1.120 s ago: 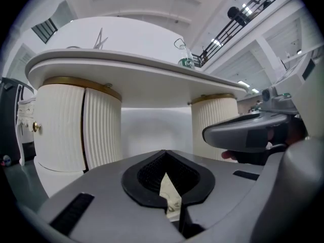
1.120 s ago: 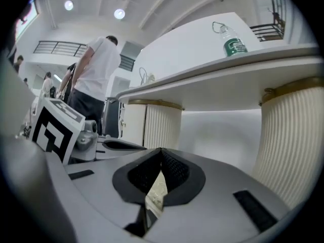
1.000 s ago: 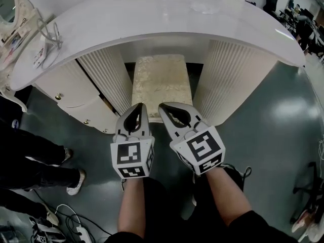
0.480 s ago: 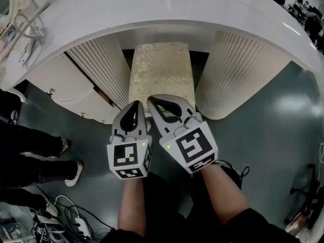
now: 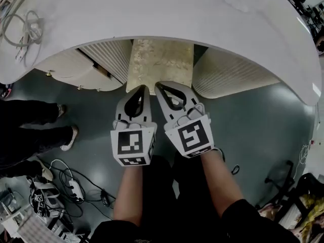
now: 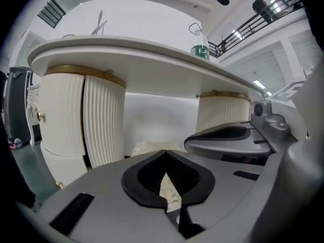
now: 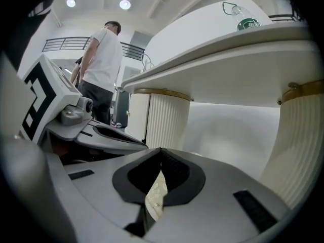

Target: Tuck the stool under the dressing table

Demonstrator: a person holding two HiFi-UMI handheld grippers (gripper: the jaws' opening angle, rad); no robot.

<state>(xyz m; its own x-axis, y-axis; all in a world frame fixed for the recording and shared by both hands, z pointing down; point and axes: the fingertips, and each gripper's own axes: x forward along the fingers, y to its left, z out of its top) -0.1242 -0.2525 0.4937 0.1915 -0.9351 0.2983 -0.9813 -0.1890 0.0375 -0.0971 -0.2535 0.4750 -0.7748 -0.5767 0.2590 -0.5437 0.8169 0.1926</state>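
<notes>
The cream patterned stool (image 5: pixel 160 64) stands between the two fluted pedestals of the white dressing table (image 5: pixel 152 11); its far part lies under the curved tabletop. Both grippers point at its near edge, side by side. My left gripper (image 5: pixel 145 87) is shut with nothing in it, its tip at the stool's near left edge. My right gripper (image 5: pixel 158 86) is shut too, its tip at the near edge just to the right. In the left gripper view the stool seat (image 6: pixel 147 147) shows just past the shut jaws. Through the right gripper's jaw slot the seat (image 7: pixel 156 196) shows.
The left fluted pedestal (image 5: pixel 106 54) and the right one (image 5: pixel 228 75) flank the stool. A drawer unit (image 5: pixel 66 70) stands further left. A person's legs (image 5: pixel 30 130) are at the left; cables and a power strip (image 5: pixel 66 186) lie on the grey floor. A bottle (image 6: pixel 200 39) stands on the tabletop.
Both grippers have gone forward with the stool, which now sits deeper under the tabletop. The view has tipped, so more of the top covers it.
</notes>
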